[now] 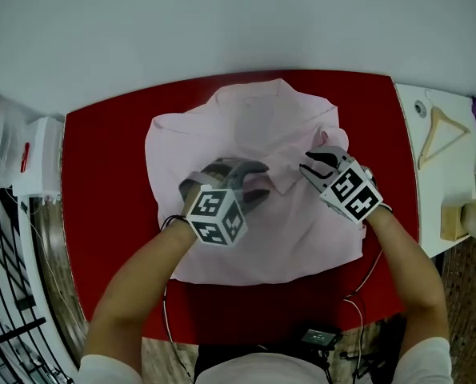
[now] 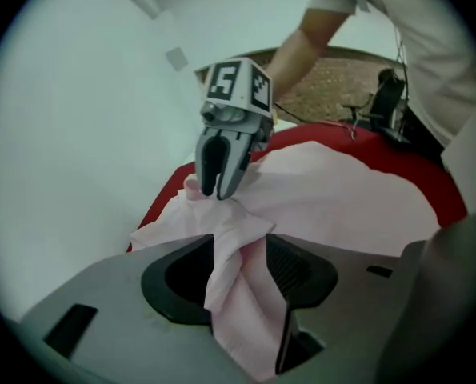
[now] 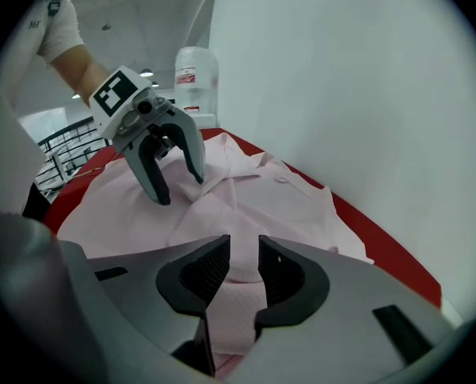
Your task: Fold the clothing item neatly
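Pale pink and rumpled, the shirt (image 1: pixel 254 230) lies spread over the middle of the red table (image 1: pixel 110 214). On its near half the left gripper (image 1: pixel 262 184) stands with its jaws wide apart, a loose ridge of the fabric running up between them unpinched. Just to the right and slightly farther off, the right gripper (image 1: pixel 311 162) has its jaws closed on a bunched fold near the shirt's right edge. Beyond that, a wooden hanger (image 1: pixel 442 130) lies on the white side table (image 1: pixel 428 206).
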Motion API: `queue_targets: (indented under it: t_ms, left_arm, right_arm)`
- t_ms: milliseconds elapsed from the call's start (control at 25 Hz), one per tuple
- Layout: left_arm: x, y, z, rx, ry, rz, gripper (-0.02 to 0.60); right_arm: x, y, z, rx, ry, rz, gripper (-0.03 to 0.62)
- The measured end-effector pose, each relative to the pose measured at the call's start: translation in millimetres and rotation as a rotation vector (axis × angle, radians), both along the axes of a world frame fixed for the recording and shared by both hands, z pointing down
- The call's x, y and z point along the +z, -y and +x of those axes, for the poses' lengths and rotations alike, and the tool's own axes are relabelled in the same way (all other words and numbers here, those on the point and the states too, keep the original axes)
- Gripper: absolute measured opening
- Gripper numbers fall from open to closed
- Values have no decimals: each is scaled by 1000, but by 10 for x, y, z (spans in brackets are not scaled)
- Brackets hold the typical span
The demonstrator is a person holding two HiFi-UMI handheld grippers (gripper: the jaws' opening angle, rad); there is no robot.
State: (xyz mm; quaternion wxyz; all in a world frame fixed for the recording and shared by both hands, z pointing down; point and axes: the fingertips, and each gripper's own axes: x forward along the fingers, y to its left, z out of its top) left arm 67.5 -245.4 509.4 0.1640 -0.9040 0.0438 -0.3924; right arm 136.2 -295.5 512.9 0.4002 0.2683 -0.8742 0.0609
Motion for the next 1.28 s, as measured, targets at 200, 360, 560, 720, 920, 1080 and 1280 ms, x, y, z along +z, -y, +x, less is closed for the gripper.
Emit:
queue_targets:
  t_ms: [200,360,560,720,920,1080,1280]
  left_arm:
    - [302,-60,191,98,168,107,184]
    - [361,12,251,80,189,122,77]
    - [108,293,257,-176,-50,-124,25]
    - [-70,688,127,-479,-340,-464,25]
    - [-142,1250,-168,-815,-636,-765,26]
    - [-124,1451,-371,-910,-648,-741,134]
    - [-110,1392,-797,-850,-493,-574,152]
  right_arm:
    - [100,-45,14,10,8,-22,109]
    - [95,-44,-6,16,23,-24,109]
    - [-5,10,26,22,38,6,109]
    - [-100,99,72,46,49,42,109]
    - [-56,203,44,48,26,40,109]
    - [117,465,88,120,-12,18,109]
    - [113,822,400,305,17,20,109]
